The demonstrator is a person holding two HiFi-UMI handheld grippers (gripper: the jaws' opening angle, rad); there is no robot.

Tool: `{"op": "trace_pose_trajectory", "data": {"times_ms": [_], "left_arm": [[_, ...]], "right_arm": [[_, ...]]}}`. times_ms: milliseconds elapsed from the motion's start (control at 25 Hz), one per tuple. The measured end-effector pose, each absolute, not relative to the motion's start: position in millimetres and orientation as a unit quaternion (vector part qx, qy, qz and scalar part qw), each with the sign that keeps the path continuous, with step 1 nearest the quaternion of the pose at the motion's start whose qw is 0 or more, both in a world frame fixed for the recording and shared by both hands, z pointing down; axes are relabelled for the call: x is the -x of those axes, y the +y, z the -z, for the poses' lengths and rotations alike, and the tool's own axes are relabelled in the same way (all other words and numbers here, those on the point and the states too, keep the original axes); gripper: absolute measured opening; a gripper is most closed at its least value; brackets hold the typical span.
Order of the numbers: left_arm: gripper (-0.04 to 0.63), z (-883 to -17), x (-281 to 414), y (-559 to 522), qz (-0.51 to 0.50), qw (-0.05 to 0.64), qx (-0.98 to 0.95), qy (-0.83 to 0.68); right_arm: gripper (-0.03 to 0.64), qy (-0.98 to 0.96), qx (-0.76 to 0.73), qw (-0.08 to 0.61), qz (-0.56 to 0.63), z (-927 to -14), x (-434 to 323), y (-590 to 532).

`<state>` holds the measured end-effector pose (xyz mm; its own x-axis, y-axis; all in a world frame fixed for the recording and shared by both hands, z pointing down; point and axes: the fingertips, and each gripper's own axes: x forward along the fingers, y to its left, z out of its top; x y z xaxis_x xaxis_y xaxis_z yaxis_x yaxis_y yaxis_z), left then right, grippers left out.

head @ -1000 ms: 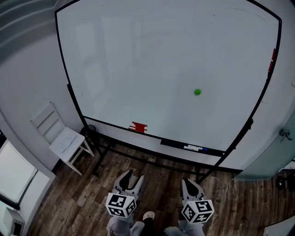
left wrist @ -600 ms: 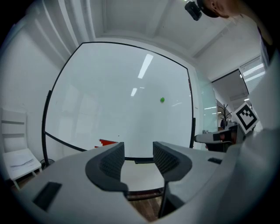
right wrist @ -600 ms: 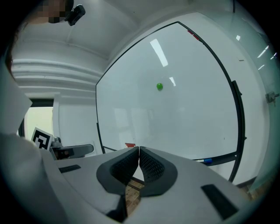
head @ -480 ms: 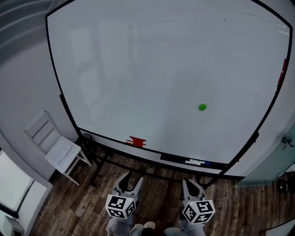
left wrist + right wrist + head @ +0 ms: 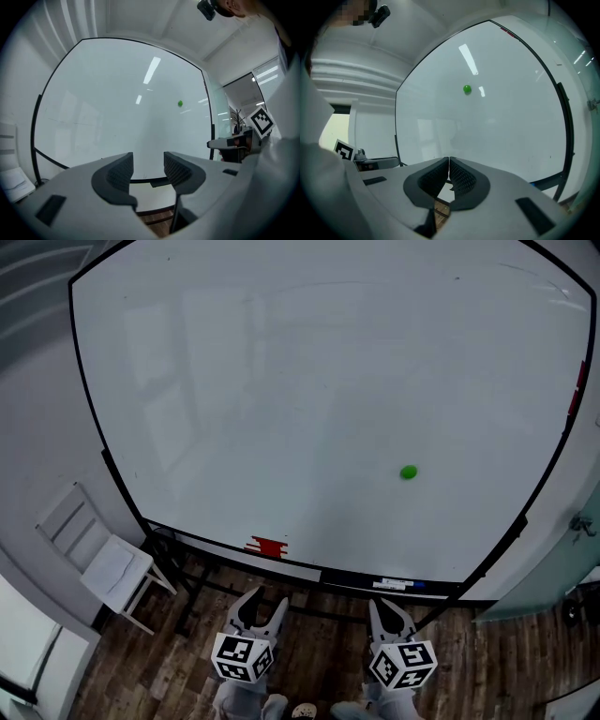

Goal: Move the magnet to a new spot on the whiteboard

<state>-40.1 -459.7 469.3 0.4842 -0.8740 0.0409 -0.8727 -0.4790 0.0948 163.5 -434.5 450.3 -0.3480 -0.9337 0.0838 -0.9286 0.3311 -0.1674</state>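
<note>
Task appears unstarted: green magnet (image 5: 408,472) sits untouched on the whiteboard (image 5: 281,381), well apart from left claw (image 5: 148,161), parted and empty, and right claw (image 5: 449,161), closed on nothing.

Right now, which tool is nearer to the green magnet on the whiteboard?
Right. The right tool, shut and empty, sits almost straight below the green magnet. The left tool, open, is below it and well off to its left.
</note>
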Motion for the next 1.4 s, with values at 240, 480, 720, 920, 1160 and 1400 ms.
{"op": "trace_pose_trajectory", "data": {"times_ms": [240,480,720,920,1160,1400], "left_arm": [[0.199,-451.7,12.2,-484.9,0.009,0.035,-0.878,-0.478],[0.199,-411.8,-32.2,-499.3,0.021,0.002,-0.895,-0.446],[0.199,-369.5,-96.6,-514.1,0.029,-0.03,-0.906,-0.421],[0.199,-331.4,-146.2,-525.4,0.03,-0.073,-0.905,-0.419],[0.199,-282.1,-186.5,-541.4,0.038,-0.127,-0.894,-0.428],[0.199,-251.9,-211.5,-556.3,0.026,-0.169,-0.875,-0.453]], "right_arm": [[0.029,0.806,0.588,0.017,0.064,-426.0,-185.3,-451.4],[0.028,0.795,0.605,0.021,0.033,-395.0,-217.5,-455.9],[0.028,0.782,0.623,0.025,0.005,-360.9,-266.7,-467.5],[0.029,0.78,0.625,0.026,-0.011,-333.4,-303.2,-480.9],[0.028,0.785,0.619,0.032,-0.031,-310.2,-328.8,-493.3],[0.028,0.783,0.619,0.038,-0.044,-297.3,-348.8,-501.7]]}}
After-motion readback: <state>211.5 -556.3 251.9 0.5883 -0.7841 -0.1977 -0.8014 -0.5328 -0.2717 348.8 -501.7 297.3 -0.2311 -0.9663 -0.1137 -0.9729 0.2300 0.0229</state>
